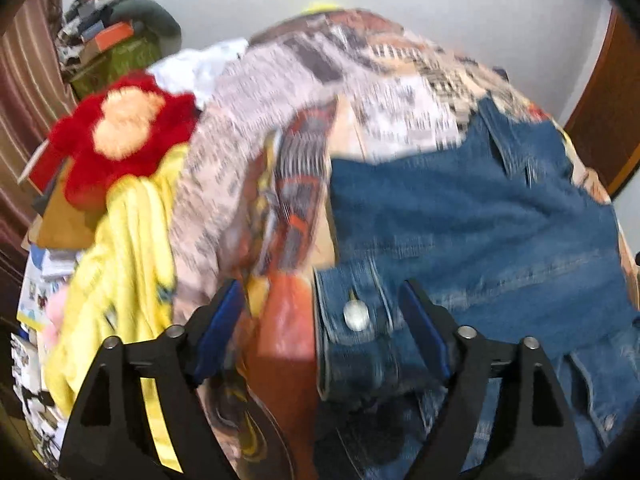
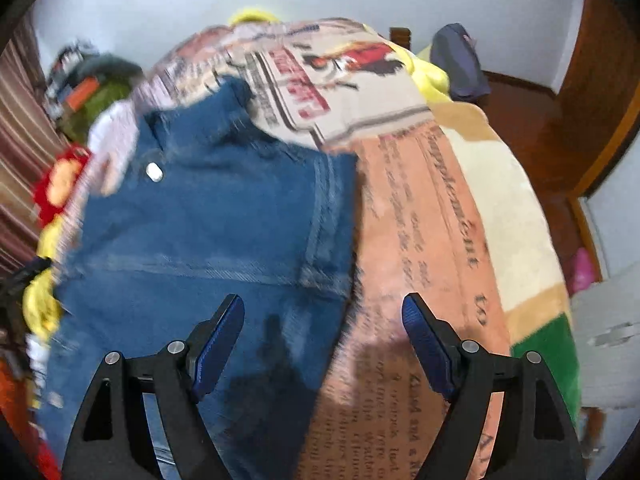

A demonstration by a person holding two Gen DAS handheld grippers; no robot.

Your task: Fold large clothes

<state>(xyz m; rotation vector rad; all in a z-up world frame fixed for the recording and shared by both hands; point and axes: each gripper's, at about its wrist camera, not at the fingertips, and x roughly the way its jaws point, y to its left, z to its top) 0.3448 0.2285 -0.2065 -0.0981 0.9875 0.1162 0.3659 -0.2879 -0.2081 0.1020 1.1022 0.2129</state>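
Note:
A blue denim jacket [image 1: 472, 224] lies spread on a bed with a newsprint-patterned blanket [image 1: 304, 72]. In the left wrist view my left gripper [image 1: 322, 300] is open, its jaws either side of a denim cuff with a silver snap button [image 1: 355, 315]. In the right wrist view the jacket [image 2: 208, 232] fills the left half and my right gripper [image 2: 323, 316] is open and empty above the jacket's right edge, where it meets the orange printed blanket [image 2: 420, 240]. Both views are motion-blurred.
A red plush toy [image 1: 120, 132] and a yellow garment [image 1: 124, 248] lie at the bed's left side. A cluttered shelf [image 1: 108, 44] stands at the back left. A dark bag [image 2: 460, 60] and a wooden door frame [image 2: 600, 128] are at the right.

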